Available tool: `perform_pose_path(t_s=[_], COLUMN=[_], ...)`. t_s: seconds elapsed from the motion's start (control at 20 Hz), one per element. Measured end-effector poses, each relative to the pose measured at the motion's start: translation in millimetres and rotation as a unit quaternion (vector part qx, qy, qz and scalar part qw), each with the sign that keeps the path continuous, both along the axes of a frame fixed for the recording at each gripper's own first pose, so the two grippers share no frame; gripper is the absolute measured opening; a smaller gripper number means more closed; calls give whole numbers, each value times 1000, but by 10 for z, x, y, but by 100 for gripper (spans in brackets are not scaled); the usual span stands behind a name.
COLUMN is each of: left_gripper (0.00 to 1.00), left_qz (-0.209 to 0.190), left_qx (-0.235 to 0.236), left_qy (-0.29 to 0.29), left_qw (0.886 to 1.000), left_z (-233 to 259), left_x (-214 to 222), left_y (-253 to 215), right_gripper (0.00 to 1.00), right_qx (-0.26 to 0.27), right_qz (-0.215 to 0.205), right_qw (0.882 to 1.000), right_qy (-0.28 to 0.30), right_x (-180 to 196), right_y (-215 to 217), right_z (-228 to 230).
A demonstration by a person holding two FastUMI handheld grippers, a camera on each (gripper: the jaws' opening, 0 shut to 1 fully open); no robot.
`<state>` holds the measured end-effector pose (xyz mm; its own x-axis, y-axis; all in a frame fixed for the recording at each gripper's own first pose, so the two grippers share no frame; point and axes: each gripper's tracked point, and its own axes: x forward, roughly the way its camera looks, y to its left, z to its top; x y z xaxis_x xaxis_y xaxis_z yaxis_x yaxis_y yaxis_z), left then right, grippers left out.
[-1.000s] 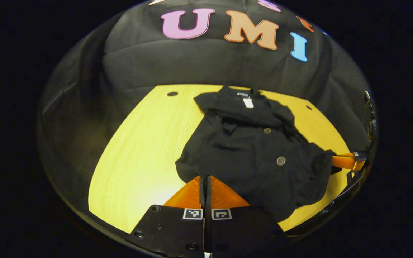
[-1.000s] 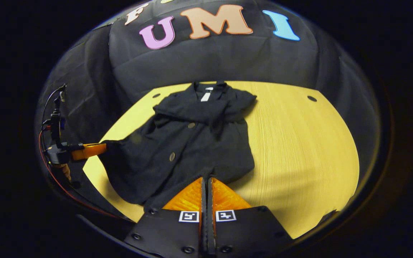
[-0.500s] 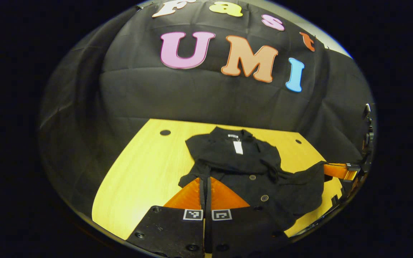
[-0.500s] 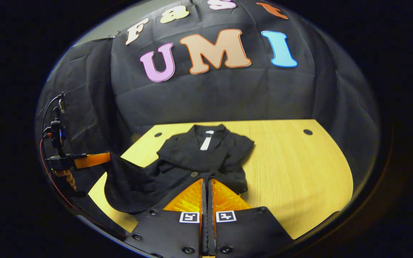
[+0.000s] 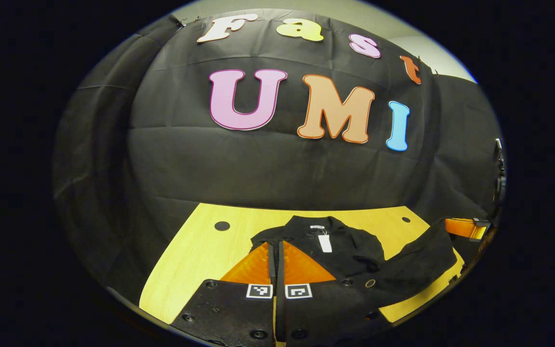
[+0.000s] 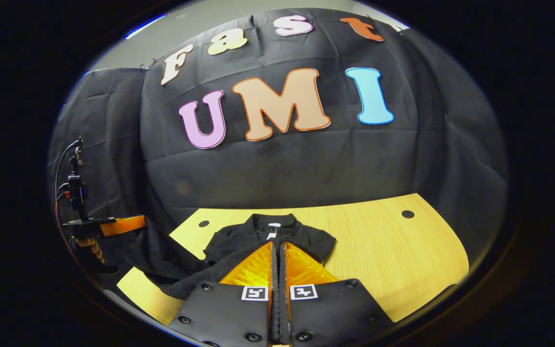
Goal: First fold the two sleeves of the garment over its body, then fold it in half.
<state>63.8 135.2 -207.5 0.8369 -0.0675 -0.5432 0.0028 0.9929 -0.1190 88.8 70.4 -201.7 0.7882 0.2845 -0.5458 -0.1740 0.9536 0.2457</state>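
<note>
A black buttoned garment [image 5: 354,253] lies on the yellow table [image 5: 186,260], collar and white tag [image 5: 324,243] at the far side. My left gripper [image 5: 275,245] is shut on its near hem corner, lifted off the table. In the left gripper view my right gripper [image 5: 448,225] holds the other hem corner at the far right, cloth sagging between them. In the right gripper view my right gripper [image 6: 277,244] is shut on the garment [image 6: 239,238]. The left gripper [image 6: 142,222] grips the raised hem [image 6: 171,262] at the left, held by a hand [image 6: 92,246].
The black cloth wall [image 6: 282,168] stands right behind the table. The tabletop [image 6: 393,260] stretches bare to the right of the garment, with a small round hole [image 6: 407,213] near its far edge. Another hole [image 5: 221,225] sits left of the collar.
Both grippers have risen and moved toward the collar, carrying the hem up off the table. The lower half of the garment now hangs lifted over the upper half.
</note>
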Motion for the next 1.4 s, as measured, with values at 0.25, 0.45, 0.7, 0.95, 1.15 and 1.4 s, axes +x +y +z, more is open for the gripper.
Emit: perform_pose_path(t_s=[0.25,0.45,0.7,0.95,1.15,1.4], left_gripper=[0,0,0,0,100,92], left_qz=[9,27,30,7,69,76], left_qx=[6,-3,6,43,81,68], left_qy=[-9,-8,-3,12,-63,-129], left_qw=[1000,1000,1000,999,992,986], left_z=[-79,-213,-437,-801,-636,-125], left_x=[371,700,1086,1452,1819,1759], left_y=[114,223,301,214,428,349], right_gripper=[2,5,0,5,63,97], right_qx=[-3,-2,-3,-3,-49,-72], right_qz=[-11,-30,-52,-81,-158,-163], right_qw=[1000,999,998,997,986,979], right_qy=[-16,-21,-18,12,-20,-99], right_x=[379,753,1186,1556,1767,1785], right_y=[6,-36,-141,-181,-560,-630], right_z=[15,-18,-153,-544,-494,-113])
